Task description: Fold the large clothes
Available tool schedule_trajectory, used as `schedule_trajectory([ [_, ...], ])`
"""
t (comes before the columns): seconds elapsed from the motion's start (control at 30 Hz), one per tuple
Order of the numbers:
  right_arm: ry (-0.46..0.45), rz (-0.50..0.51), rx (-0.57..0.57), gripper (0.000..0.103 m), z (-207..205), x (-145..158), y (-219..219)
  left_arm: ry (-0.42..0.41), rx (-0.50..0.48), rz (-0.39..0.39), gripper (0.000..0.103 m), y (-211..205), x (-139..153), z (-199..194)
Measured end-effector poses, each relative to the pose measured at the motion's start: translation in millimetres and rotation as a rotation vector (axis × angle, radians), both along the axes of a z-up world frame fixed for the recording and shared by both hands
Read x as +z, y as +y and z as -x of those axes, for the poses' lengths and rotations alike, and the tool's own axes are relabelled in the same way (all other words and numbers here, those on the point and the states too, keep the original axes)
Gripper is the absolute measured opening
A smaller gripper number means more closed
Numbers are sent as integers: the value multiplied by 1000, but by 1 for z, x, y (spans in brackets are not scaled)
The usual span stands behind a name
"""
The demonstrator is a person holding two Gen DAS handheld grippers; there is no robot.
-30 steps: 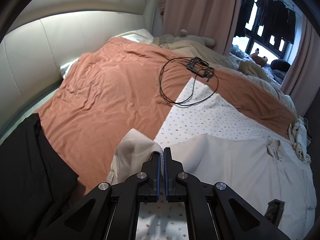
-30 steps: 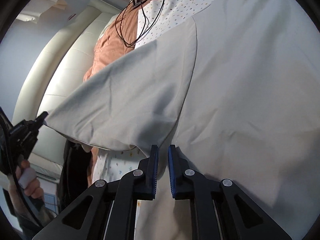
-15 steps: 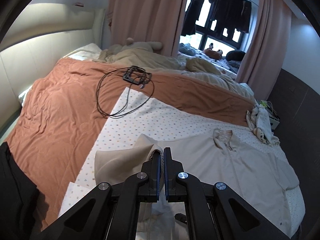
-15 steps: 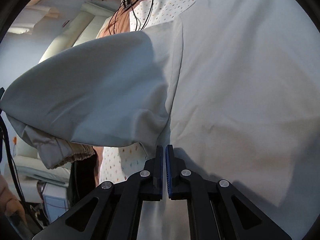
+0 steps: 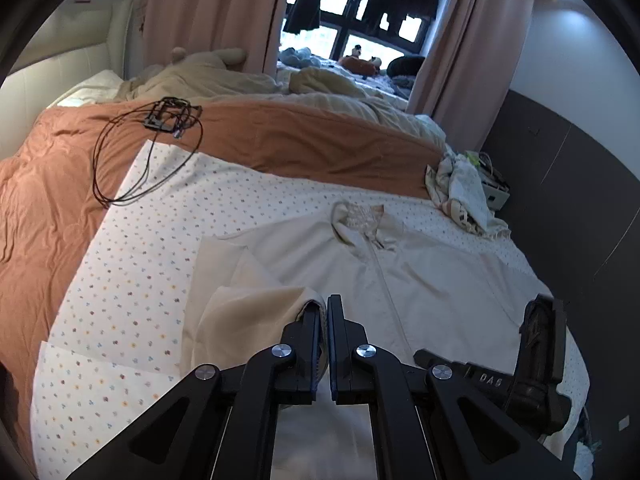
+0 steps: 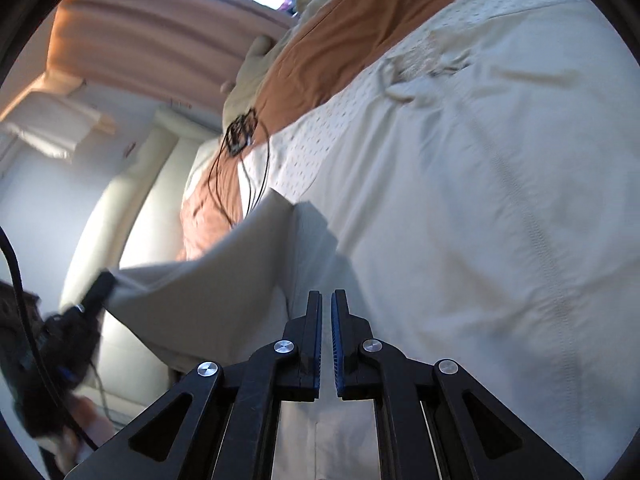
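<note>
A large cream zip jacket (image 5: 420,276) lies front up on a dotted white sheet (image 5: 132,272) on the bed, collar toward the far side. My left gripper (image 5: 324,312) is shut on the jacket's left sleeve cuff (image 5: 256,316) and holds it lifted over the body. In the right wrist view the jacket (image 6: 480,200) fills the frame and the lifted sleeve (image 6: 208,292) stretches left to the left gripper (image 6: 96,288). My right gripper (image 6: 326,304) hovers just over the jacket with a narrow gap between its jaws, holding nothing; it also shows in the left wrist view (image 5: 540,340).
An orange duvet (image 5: 52,184) covers the bed's left and far part. A black cable with a small device (image 5: 160,120) lies on it. Crumpled clothes (image 5: 460,188) sit at the bed's right edge by a dark wall. Beige bedding and curtains are beyond.
My left gripper has carried the sleeve cuff rightward over the jacket's body. My right gripper closed on the cloth half a second ago, and its jaws now stand slightly apart over the jacket.
</note>
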State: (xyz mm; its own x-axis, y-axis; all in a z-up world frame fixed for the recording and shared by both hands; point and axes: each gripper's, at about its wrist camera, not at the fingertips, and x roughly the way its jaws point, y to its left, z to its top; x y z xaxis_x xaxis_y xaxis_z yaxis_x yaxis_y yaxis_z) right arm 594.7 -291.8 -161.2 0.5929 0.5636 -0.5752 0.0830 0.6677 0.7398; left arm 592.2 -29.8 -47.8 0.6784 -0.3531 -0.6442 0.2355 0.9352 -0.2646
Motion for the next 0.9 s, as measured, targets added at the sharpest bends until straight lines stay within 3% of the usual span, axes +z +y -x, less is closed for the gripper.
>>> schedule_trajectory([
  [0.07,32,48,-70,7,2,-4,-19,52,-18,-2,8,-13,-13,-5],
  [0.13,60,49,-117,7,4,-8,-33,121,-56,46,13,-18,-28,-9],
  [0.2,73,16,-124,7,4,-10,-41,176,-69,82,33,-19,-39,-9],
  [0.27,75,11,-119,7,4,-8,-42,184,-81,124,86,-19,-42,-1],
  [0.33,61,36,-117,7,5,0,-41,148,-55,145,103,-13,-38,15],
  [0.47,27,64,-114,7,12,12,-45,76,31,152,103,11,-24,38],
  [0.57,11,73,-92,7,11,14,-40,25,156,108,103,35,-12,45],
  [0.73,-19,130,12,7,1,16,-7,-53,315,103,103,65,-5,53],
  [0.83,-40,157,90,8,-3,15,17,-52,387,134,102,80,-15,55],
  [0.9,-49,193,134,25,-6,13,32,-45,421,133,99,87,-26,56],
])
